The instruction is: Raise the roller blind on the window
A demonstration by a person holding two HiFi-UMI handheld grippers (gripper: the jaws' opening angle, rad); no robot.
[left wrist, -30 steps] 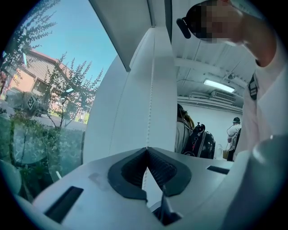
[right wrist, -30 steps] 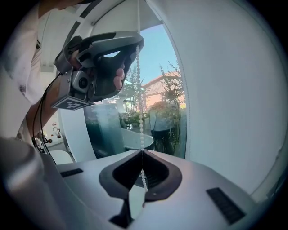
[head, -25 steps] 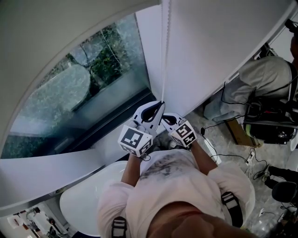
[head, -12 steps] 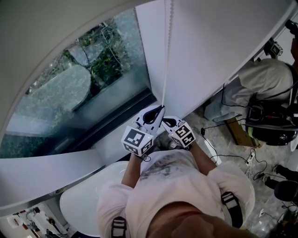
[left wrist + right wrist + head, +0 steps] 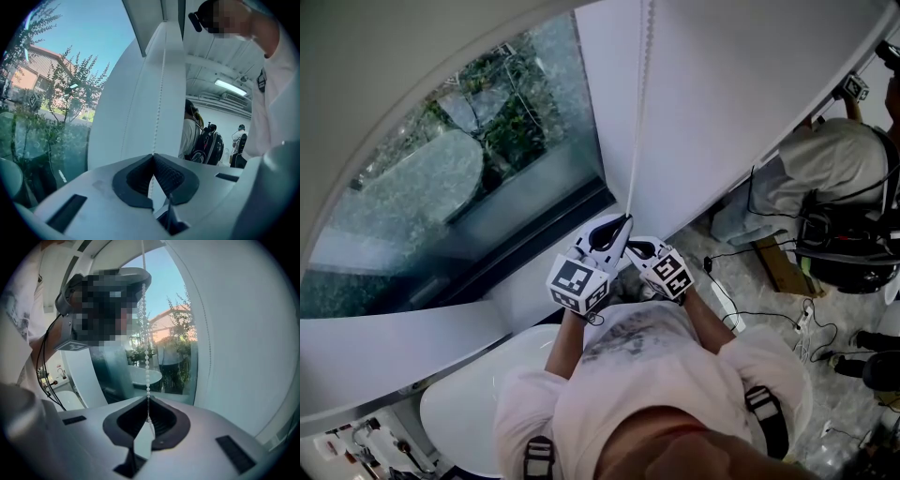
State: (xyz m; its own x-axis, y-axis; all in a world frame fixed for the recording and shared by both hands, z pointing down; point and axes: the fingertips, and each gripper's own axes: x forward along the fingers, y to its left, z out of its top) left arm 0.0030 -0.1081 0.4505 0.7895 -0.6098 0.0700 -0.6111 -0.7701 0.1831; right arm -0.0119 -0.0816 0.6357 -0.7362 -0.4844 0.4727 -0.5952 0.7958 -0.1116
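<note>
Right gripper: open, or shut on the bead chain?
Shut on the bead chain: the right gripper has its tips together, chain pinched between them.

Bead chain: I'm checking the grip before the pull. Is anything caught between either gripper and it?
Nothing visible is. The left gripper and the right gripper are each shut directly on the bead chain, which runs straight up from their jaws.

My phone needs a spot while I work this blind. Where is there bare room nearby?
The white ledge below the glass, left of the bead chain, looks bare. The floor at right is crowded: cables, dark gear, another person.
</note>
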